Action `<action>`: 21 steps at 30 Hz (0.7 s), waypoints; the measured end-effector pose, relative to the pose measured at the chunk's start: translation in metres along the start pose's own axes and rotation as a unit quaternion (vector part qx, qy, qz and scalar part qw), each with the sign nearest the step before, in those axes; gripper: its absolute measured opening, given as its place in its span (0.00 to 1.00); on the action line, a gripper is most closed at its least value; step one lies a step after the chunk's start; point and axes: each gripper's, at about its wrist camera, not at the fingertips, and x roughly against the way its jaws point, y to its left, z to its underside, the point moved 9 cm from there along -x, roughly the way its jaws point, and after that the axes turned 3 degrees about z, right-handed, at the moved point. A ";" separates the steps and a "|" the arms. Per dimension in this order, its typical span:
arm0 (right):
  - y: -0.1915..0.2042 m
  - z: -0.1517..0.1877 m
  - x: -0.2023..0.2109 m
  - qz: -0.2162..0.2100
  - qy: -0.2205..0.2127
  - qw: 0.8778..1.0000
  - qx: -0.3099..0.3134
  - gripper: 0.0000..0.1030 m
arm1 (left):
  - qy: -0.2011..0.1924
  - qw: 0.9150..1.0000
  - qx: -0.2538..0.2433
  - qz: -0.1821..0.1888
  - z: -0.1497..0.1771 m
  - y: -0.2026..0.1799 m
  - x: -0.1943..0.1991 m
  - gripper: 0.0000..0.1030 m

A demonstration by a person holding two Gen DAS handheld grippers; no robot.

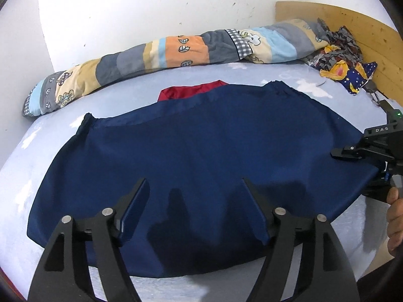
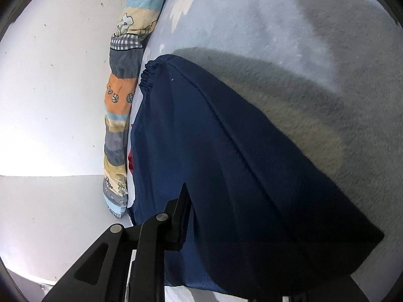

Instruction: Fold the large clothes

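Observation:
A large navy blue garment (image 1: pixel 201 151) with an elastic hem lies spread on the light blue bed sheet (image 1: pixel 252 75). My left gripper (image 1: pixel 194 188) is open, hovering just above the garment's near part, holding nothing. My right gripper (image 1: pixel 347 154) is at the garment's right edge in the left wrist view, fingers close together on the cloth. In the right wrist view the navy garment (image 2: pixel 226 163) drapes over the gripper; only the left finger (image 2: pixel 182 216) shows, the other is hidden under the cloth.
A rolled patchwork quilt (image 1: pixel 163 52) lies along the white wall at the back. A red cloth (image 1: pixel 191 90) peeks out behind the garment. Patterned clothes (image 1: pixel 345 58) are piled at the wooden headboard (image 1: pixel 352 25). A hand (image 1: pixel 395 216) is at the right edge.

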 end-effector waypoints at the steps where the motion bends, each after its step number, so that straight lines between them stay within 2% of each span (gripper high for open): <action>1: 0.000 0.001 0.000 0.001 0.001 1.000 0.002 0.27 | 0.000 1.000 -0.001 -0.003 0.000 -0.001 0.000 0.71; 11: 0.000 0.001 -0.001 0.003 0.005 1.000 0.005 0.28 | 0.003 1.000 0.021 -0.008 0.001 0.009 -0.002 0.72; 21: -0.002 0.000 -0.002 -0.004 0.006 1.000 -0.001 0.28 | 0.003 1.000 0.021 -0.008 0.002 0.007 -0.004 0.72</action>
